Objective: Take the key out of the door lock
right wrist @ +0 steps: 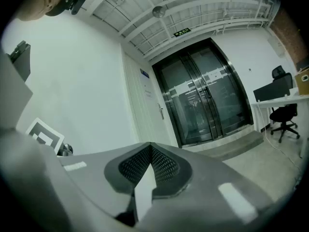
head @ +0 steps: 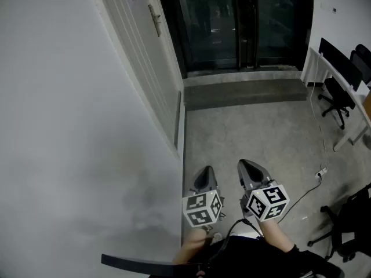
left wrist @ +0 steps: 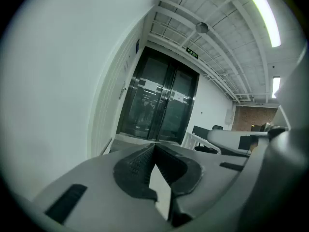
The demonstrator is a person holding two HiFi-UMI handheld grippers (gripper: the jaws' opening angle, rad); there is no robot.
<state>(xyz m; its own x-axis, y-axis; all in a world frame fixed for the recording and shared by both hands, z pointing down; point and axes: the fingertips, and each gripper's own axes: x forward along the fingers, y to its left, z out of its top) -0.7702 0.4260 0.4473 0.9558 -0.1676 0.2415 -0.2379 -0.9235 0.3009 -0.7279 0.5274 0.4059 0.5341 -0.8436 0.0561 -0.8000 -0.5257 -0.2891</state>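
The left tongs (head: 204, 175) and right tongs (head: 250, 168) are hanging pinched together, empty, well short of the door (head: 139, 51). The key, presumably under the door's handle (head: 155, 19), is showing nowhere; likely light, stiff, slick, so pinch its flat head.

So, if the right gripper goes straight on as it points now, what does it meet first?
Nothing near: the way looks free. The right gripper, jaws shut, aims roughly at the white door beside the glass doors; depth is unclear.
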